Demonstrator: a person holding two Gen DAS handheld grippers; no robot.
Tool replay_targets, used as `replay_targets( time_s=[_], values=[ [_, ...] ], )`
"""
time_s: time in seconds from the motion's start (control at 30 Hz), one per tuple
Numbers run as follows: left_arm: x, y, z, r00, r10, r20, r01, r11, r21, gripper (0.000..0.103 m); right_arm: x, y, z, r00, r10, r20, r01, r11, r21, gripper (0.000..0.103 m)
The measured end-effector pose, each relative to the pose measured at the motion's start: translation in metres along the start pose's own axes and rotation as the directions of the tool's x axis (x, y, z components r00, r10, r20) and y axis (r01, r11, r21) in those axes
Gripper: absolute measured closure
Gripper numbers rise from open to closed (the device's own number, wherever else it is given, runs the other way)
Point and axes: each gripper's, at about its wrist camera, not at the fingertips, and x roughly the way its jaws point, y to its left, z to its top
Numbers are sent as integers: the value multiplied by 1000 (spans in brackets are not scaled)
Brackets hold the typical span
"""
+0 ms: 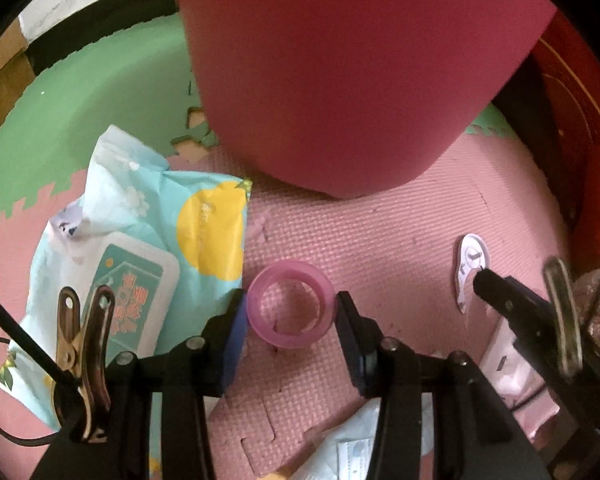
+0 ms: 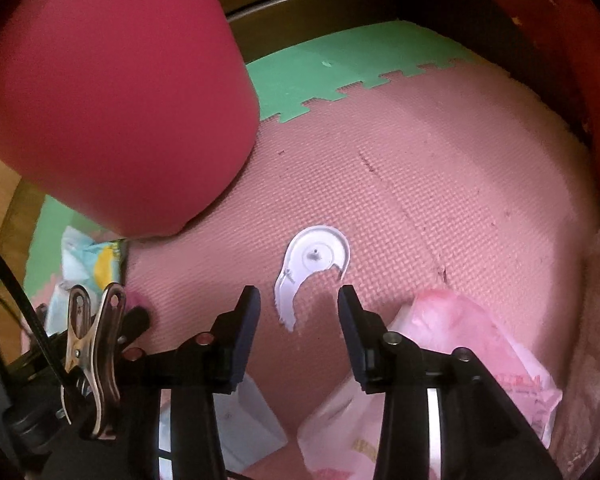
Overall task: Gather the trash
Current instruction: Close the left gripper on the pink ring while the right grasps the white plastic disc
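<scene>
Left wrist view looks down on a pink foam mat (image 1: pixel 400 232) of interlocking tiles, with a green tile (image 1: pixel 112 92) joined to it on the far side. The landmark is the big red bin (image 1: pixel 340 72), standing on the mat at the top of the view. Just in front of the bin, nearer the camera, a small pink plastic ring (image 1: pixel 291 304) sits between the fingers of the left gripper (image 1: pixel 290 308). The fingers stand either side of the ring, at or nearly at its sides; whether they actually press on it cannot be told. To the left of the bin's base lies a light-blue wet-wipe pack (image 1: pixel 140 248) with yellow circles, touching the mat and reaching close to the left finger. To the right and in front of the bin lies a white hook-shaped plastic piece (image 1: pixel 470 268), with the tip of the other gripper right beside it.

Right wrist view shows the same bin (image 2: pixel 112 100) at the upper left. The white plastic piece (image 2: pixel 312 268) lies flat on the mat (image 2: pixel 440 184) in front of and to the right of the bin. The right gripper (image 2: pixel 298 300) has its fingers apart, nothing clamped; the tail of the white piece runs into the gap between the fingertips. A pale pink packet (image 2: pixel 460 340) lies behind the right finger, farther from the bin.
</scene>
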Motion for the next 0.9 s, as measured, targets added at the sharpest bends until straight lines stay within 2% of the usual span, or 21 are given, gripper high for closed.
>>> replay_targets(
  time_s=[0.37,0.9],
  values=[
    [11,17,-3,999,8,-54,-11,999,-50,58,26,17,5,994,-112,17,113,987,-114,54],
    [12,10,-5,998,21,-53,-23,999,-34,58,30,21,5,990,-137,41,142,978,-154,53]
  ],
)
